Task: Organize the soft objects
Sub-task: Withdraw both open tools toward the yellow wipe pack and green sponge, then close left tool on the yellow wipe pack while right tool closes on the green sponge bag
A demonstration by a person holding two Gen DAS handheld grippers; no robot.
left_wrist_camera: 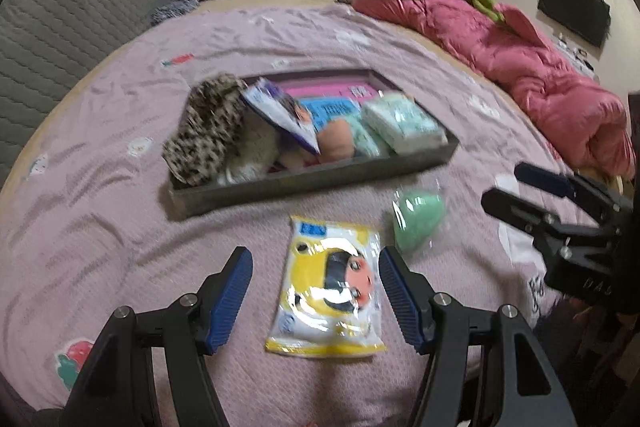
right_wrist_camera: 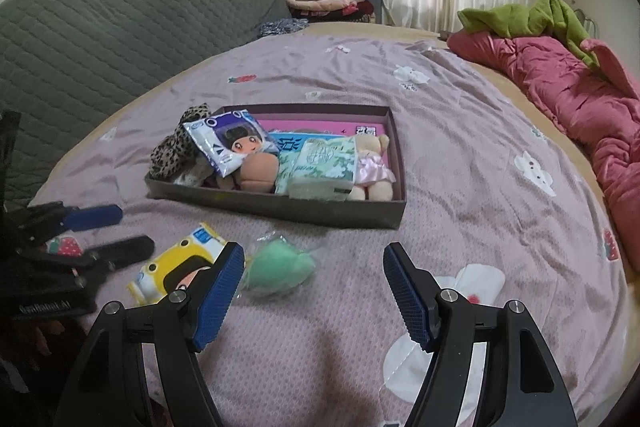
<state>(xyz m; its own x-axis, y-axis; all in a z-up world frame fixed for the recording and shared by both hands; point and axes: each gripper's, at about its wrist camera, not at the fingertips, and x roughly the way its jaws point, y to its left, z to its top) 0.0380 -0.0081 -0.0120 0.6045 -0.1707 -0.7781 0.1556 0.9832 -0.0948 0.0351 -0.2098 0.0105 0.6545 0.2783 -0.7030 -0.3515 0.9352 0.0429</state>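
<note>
Yellow plastic wraps the tissue pack (left_wrist_camera: 329, 290) that lies flat on the lilac bedspread (left_wrist_camera: 100, 227), on the near side of the dark shallow box (left_wrist_camera: 304, 183) already holding a plush doll, other tissue packs and a leopard-print cloth. The relation that matters is this: the pack's long axis runs away from the left gripper (left_wrist_camera: 316, 301), roughly in line with the way the fingers point, and its short width sits between the two blue pads. The left gripper is released, jaws spread wide with nothing pressed; the pads appear to stand just outside the pack's two long edges, though whether they are down at its level cannot be told. Closing across that short width looks the natural grasp.

Green and soft in a clear wrapper, a sponge-like item (right_wrist_camera: 276, 269) lies just to the right of the yellow pack. The right gripper (right_wrist_camera: 314, 297) is likewise released and empty, with the green item ahead and by its left pad, not between the jaws. The left hand is clearly nearer the yellow pack, the right nearer the green item.
</note>
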